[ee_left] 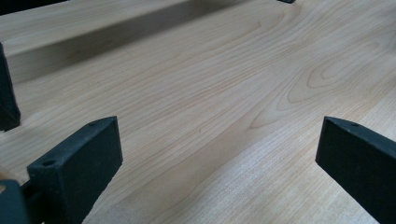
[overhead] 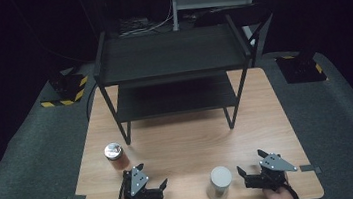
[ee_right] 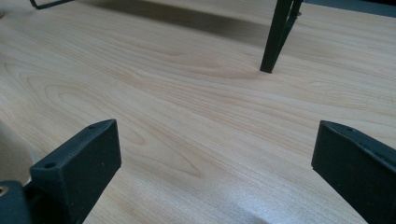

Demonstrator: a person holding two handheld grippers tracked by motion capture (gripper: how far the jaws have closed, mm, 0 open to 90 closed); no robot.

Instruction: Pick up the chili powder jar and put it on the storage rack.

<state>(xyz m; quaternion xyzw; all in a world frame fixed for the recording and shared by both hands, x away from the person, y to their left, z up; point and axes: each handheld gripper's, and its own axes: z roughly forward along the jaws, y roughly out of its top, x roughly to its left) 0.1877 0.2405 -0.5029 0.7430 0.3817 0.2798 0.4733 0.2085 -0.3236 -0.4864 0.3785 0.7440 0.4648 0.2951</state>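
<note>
A small jar with a silver lid and orange-brown contents [overhead: 116,155] stands on the wooden table [overhead: 184,144] at the front left. A taller jar with a white lid [overhead: 219,181] stands near the front edge, right of centre. My left gripper [overhead: 152,175] rests low on the table just right of the orange jar, open, with bare wood between its jaws [ee_left: 217,149]. My right gripper [overhead: 250,162] sits to the right of the white-lidded jar, also open over bare wood [ee_right: 215,151]. Neither holds anything.
A black two-tier rack [overhead: 172,54] stands across the back half of the table; one of its legs [ee_right: 276,37] rises ahead of the right gripper, another [ee_left: 7,100] at the left gripper's left. Grey carpeted floor [overhead: 30,161] surrounds the table.
</note>
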